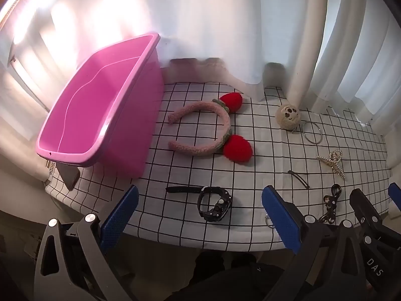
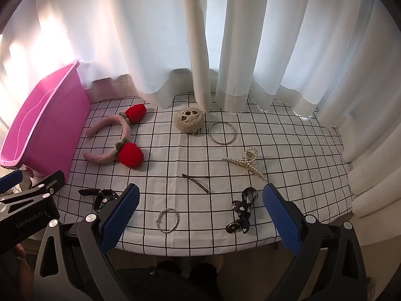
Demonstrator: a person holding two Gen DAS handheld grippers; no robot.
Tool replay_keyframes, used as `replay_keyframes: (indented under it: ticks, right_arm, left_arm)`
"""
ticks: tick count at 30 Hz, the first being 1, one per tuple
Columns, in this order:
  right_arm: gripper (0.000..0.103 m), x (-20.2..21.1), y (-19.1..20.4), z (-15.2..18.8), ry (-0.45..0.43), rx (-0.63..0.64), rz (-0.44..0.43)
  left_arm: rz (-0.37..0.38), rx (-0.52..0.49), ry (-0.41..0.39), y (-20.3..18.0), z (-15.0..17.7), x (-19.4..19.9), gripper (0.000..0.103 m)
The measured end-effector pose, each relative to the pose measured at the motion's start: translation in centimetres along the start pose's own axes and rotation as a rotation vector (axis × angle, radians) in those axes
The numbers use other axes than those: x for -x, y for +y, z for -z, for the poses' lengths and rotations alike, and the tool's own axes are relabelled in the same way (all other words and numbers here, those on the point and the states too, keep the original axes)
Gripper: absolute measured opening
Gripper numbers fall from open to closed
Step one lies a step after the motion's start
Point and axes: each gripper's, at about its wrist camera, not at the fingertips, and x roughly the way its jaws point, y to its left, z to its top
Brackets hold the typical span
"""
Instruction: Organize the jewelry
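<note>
A pink bin [image 1: 100,105] stands empty at the table's left, also in the right wrist view [image 2: 42,128]. On the checked cloth lie a pink headband with red pompoms [image 1: 213,128] [image 2: 117,140], a black watch [image 1: 213,203], a plush sloth keychain [image 1: 288,116] [image 2: 189,120], a large metal ring [image 2: 222,133], a pearl hair claw [image 2: 246,161], a black hairpin [image 2: 195,181], a small silver bangle [image 2: 168,220] and a black strap [image 2: 241,210]. My left gripper [image 1: 200,215] is open just before the watch. My right gripper [image 2: 200,213] is open, with the bangle and strap between its fingers.
White curtains [image 2: 225,50] hang along the back and right of the table. The table's near edge [image 2: 200,250] runs just ahead of both grippers. A phone-like dark object [image 1: 70,178] lies under the bin's near corner.
</note>
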Motion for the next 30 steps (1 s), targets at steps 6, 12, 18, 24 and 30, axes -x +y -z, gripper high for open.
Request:
replay_keyframes:
  ticks: [6,12,18,24,30]
  right_arm:
    - [0.094,-0.06,0.00,0.13,0.001,0.000,-0.003]
    - [0.094,0.06,-0.03,0.22,-0.003,-0.001,-0.003]
    - [0.094,0.11,-0.06,0.32,-0.004,0.001,-0.004]
    - [0.094,-0.18,-0.09,0.00,-0.003,0.006,-0.004]
    - [0.094,-0.13,0.19,-0.11,0.001,0.009,-0.005]
  left_arm:
    - [-0.001,-0.002,-0.006,0.68,-0.10,0.14,0.097]
    - [-0.019,-0.014,-0.003,0.26,-0.10,0.12,0.097]
    - [-0.023,-0.016,-0.004,0.15,-0.14,0.02,0.097]
    - [-0.025,-0.017,-0.002,0.30,-0.36,-0.16,0.097]
    - [-0.029,-0.020,0.002,0.29,-0.48,-0.40,0.097]
